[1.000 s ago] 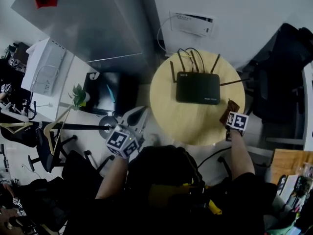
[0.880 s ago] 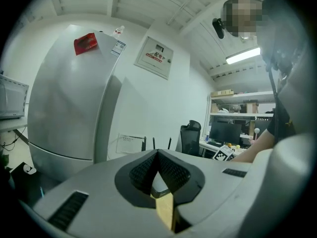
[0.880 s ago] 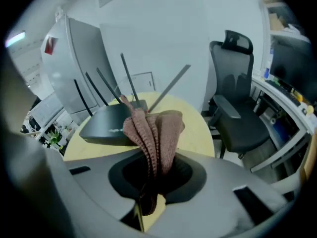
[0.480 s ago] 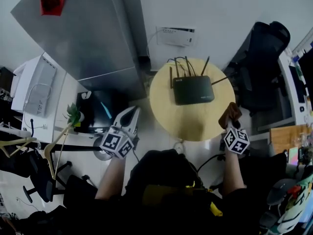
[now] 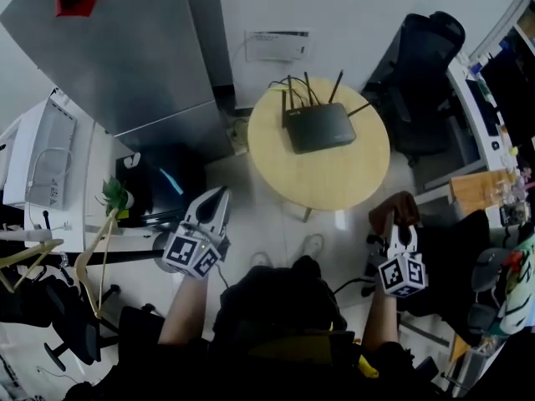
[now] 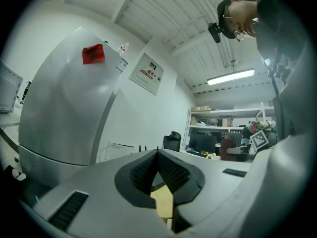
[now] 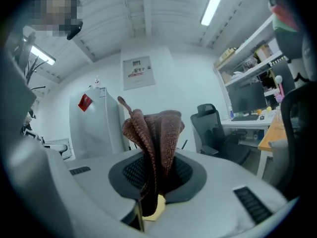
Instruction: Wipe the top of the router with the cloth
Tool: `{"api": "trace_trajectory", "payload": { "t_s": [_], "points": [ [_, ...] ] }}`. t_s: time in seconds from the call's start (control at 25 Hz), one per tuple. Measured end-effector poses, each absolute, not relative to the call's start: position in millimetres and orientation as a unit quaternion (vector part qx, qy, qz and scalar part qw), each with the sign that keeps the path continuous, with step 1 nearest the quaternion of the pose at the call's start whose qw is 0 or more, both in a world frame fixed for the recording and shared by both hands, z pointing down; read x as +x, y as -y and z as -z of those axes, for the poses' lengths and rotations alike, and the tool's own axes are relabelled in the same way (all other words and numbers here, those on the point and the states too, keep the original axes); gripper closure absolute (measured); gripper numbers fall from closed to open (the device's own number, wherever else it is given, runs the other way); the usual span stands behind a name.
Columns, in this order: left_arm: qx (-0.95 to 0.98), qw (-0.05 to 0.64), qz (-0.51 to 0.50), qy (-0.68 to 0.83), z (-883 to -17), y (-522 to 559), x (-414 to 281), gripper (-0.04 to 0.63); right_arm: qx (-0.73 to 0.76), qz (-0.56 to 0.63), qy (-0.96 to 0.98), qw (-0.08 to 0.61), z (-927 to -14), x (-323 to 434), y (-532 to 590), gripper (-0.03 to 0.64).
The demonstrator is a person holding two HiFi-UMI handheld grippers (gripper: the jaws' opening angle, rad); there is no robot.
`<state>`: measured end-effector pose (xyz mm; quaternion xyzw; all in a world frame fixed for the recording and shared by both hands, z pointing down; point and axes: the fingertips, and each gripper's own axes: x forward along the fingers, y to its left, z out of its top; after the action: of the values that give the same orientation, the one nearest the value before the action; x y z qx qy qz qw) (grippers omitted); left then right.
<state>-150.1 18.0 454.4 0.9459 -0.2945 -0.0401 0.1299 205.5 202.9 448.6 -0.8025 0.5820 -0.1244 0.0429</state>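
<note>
Cloth (image 5: 393,210) pinched in right hand-held gripper (image 5: 400,232), router (image 5: 318,128) well apart

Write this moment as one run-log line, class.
left gripper: fingers shut, empty | right gripper: shut on cloth, beside round table | router: on table, cloth not touching it

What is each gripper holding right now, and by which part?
Right gripper pinches the brown cloth by its bunched lower end; left gripper holds nothing, jaws together.

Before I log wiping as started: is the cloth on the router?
No: the cloth, clamped in the right tool, is beyond the table's edge, apart from the router.
</note>
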Motion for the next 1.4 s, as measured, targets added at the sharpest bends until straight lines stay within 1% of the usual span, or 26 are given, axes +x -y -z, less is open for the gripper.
{"api": "trace_trajectory", "payload": {
  "t_s": [0.2,0.44,0.6,0.76,1.08,1.4],
  "points": [
    [0.947,0.124,0.038,0.292,-455.6,-33.3,-161.6,0.597,-0.799,0.095,-0.59,0.069,-429.0,188.2,-221.0,0.555],
    [0.953,0.081,0.039,0.288,-426.8,-67.7,-143.4,0.597,-0.783,0.073,-0.61,0.096,-410.2,184.3,-258.0,0.555],
    [0.955,0.08,0.046,0.28,-416.0,-96.1,-126.9,0.597,-0.772,0.059,-0.626,0.088,-402.3,180.6,-291.9,0.555],
    [0.954,0.081,0.046,0.285,-412.0,-121.3,-119.3,0.597,-0.759,0.052,-0.646,0.065,-403.8,172.7,-316.3,0.557],
    [0.949,0.073,0.051,0.301,-409.9,-167.4,-115.6,0.597,-0.73,0.053,-0.679,0.052,-416.7,163.0,-319.7,0.557],
    [0.945,0.058,0.061,0.316,-405.2,-176.6,-124.3,0.597,-0.715,0.047,-0.695,0.052,-414.0,154.6,-309.3,0.56]
  ]
}}
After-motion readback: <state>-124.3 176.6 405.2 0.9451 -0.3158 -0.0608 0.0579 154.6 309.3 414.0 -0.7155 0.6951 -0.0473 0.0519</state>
